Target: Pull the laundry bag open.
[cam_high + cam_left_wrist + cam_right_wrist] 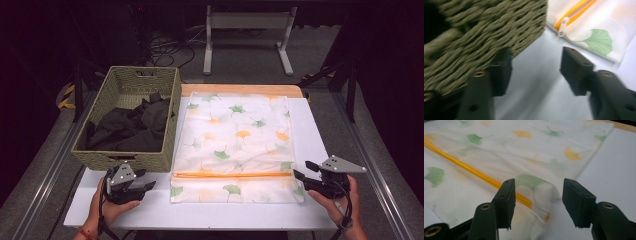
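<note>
Both tongs, left (148, 181) and right (303, 170), gape beside leaf-print bag (235, 135).

The wicker basket (481, 32) is smearing into blur in the left gripper view, its top and left side running off the frame. Inside the basket (125, 87), dark cloth (132, 125) is bunching too darkly to tell what garment it is. Beside the basket, the leaf-print zip bag (499, 155) is being cut by the right gripper view's edges, its near corner blurring between the right tongs (537, 200)
</note>
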`<state>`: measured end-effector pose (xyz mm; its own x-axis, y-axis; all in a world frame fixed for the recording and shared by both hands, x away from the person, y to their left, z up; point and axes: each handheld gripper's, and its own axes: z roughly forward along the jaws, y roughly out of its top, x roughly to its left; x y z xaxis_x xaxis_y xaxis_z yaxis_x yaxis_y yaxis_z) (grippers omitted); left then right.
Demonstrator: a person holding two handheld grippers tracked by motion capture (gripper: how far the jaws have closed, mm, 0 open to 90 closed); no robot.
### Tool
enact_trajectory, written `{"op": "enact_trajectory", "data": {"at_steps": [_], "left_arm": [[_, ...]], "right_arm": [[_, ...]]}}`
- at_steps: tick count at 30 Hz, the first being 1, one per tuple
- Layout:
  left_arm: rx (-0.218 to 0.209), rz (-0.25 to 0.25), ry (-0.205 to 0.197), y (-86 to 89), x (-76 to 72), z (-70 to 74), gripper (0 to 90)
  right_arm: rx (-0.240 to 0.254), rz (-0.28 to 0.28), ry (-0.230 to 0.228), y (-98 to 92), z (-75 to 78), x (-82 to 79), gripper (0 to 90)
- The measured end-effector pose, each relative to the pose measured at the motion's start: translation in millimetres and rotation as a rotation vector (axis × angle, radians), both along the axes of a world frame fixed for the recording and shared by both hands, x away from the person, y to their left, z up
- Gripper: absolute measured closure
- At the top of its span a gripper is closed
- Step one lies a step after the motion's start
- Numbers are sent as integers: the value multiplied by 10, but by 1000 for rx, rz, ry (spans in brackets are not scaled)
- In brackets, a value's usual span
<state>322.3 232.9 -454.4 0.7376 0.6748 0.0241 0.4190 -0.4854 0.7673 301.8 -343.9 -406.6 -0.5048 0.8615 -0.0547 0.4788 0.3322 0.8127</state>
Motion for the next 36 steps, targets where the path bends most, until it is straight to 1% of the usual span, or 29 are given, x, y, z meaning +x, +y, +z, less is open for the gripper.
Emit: {"op": "enact_trajectory", "data": {"at_steps": [2,3,6,7,8,9,10,11,13,14,16,18,19,20,21,23,24,26,27,30,32,34,36], "left_arm": [[-8,27,-3,41,-9,-2,299],[-23,28,-1,65,-10,-5,269],[-41,37,2,106,-27,-18,198],[-51,33,1,119,-35,-27,173],[-47,33,-3,131,-40,-29,157],[-47,33,-3,131,-40,-29,142],[-49,31,2,145,-52,-43,121],[-49,31,2,145,-52,-43,114],[-45,38,-1,149,-55,-53,106],[-52,38,-3,155,-53,-52,97],[-58,44,-6,155,-46,-48,96],[-60,48,-7,150,-44,-46,96],[-60,48,-7,150,-44,-46,96],[-54,49,-9,146,-45,-48,96],[-61,43,-2,140,-47,-53,96],[-51,40,0,126,-47,-61,96],[-45,39,0,120,-48,-63,96],[-52,39,5,117,-48,-67,95],[-50,36,6,120,-46,-69,94],[-55,35,11,126,-52,-74,94],[-51,30,10,131,-50,-72,94],[-58,33,13,129,-59,-74,94],[-53,26,9,135,-62,-70,94]], "right_arm": [[6,61,-8,138,52,8,456],[4,87,-9,207,69,17,456],[-18,160,-12,419,96,72,449],[-20,177,-13,468,95,91,447],[-26,197,-10,544,90,124,441],[-26,197,-10,544,90,124,441],[-39,230,-5,671,69,188,433],[-39,230,-5,671,69,188,433],[-46,258,0,775,50,244,423],[-60,282,10,877,30,303,413],[-63,303,30,966,12,357,410],[-82,332,49,1078,-11,416,398],[-82,332,49,1078,-11,416,398],[-96,346,56,1138,-25,442,392],[-107,364,61,1221,-51,483,384],[-122,383,72,1319,-88,536,377],[-128,385,73,1350,-103,558,375],[-123,392,92,1415,-145,614,371],[-131,395,104,1449,-174,645,364],[-133,409,137,1502,-250,707,350],[-139,418,151,1522,-283,735,341],[-152,411,158,1526,-310,746,337],[-152,394,171,1508,-350,760,323]]}}
